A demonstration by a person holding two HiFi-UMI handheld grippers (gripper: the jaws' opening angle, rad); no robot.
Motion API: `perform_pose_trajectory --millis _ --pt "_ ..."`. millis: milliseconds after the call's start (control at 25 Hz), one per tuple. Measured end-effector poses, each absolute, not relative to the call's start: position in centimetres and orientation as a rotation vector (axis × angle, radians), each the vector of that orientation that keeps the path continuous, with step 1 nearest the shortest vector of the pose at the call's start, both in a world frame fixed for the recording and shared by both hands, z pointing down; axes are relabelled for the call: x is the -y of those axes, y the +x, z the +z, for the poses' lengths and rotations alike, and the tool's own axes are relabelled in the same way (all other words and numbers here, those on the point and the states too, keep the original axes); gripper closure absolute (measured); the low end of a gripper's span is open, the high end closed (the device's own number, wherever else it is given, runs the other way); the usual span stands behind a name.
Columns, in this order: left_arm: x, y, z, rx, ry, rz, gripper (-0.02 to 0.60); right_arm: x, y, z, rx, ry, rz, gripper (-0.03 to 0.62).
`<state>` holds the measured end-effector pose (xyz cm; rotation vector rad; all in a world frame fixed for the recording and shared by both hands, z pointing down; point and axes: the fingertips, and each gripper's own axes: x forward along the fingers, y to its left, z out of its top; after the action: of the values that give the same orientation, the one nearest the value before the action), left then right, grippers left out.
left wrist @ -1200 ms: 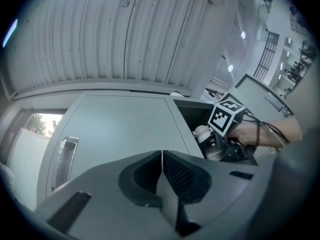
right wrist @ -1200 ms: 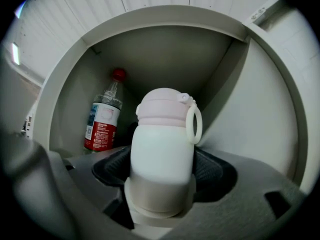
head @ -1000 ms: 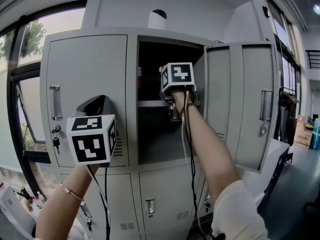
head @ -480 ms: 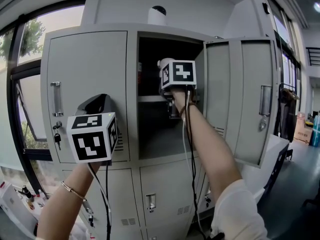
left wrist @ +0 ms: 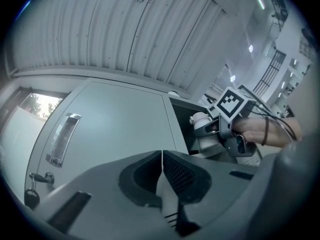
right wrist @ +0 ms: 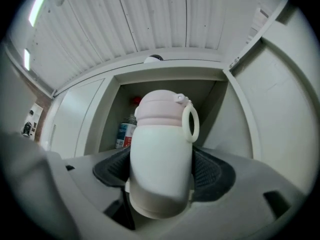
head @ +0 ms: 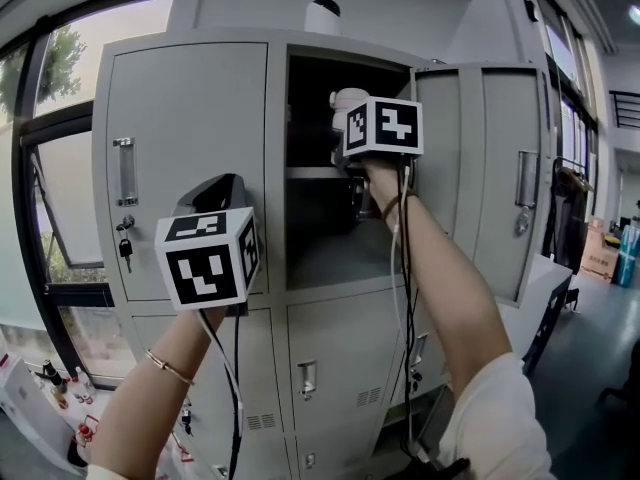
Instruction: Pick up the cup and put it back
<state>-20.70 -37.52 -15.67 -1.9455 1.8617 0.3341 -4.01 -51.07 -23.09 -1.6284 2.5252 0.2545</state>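
Note:
A white cup (right wrist: 161, 154) with a pink lid and a ring handle stands upright between the pads of my right gripper (right wrist: 161, 176), which is shut on its body. In the head view the cup (head: 346, 102) peeks out left of the marker cube, at the mouth of the open upper locker compartment (head: 312, 108); my right gripper (head: 347, 133) is mostly hidden behind the cube. The left gripper view also catches the cup (left wrist: 201, 121). My left gripper (left wrist: 161, 174) is shut on nothing and hangs in front of the closed locker door (head: 185, 158).
The compartment's door (head: 470, 168) stands open to the right. A shelf (head: 312, 172) divides the compartment; a blue-labelled bottle (right wrist: 125, 133) and something red (right wrist: 136, 101) stand deep inside. The closed door has a handle (head: 125, 171) and a key (head: 126, 251). Small items (head: 60, 388) lie on the floor at the left.
My right gripper with the cup has shifted right and slightly up, toward me, at the compartment's mouth. The left gripper has sunk a little and stays shut.

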Motion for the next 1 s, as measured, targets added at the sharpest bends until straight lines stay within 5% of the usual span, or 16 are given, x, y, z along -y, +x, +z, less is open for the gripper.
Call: perform_pose_trajectory --millis 1000 --pt "34.4 -18.7 -2.8 -1.737 -2.295 0.37 0.571 41.2 2.2 -6.7 -2.471 -1.826 0.274 0.253"
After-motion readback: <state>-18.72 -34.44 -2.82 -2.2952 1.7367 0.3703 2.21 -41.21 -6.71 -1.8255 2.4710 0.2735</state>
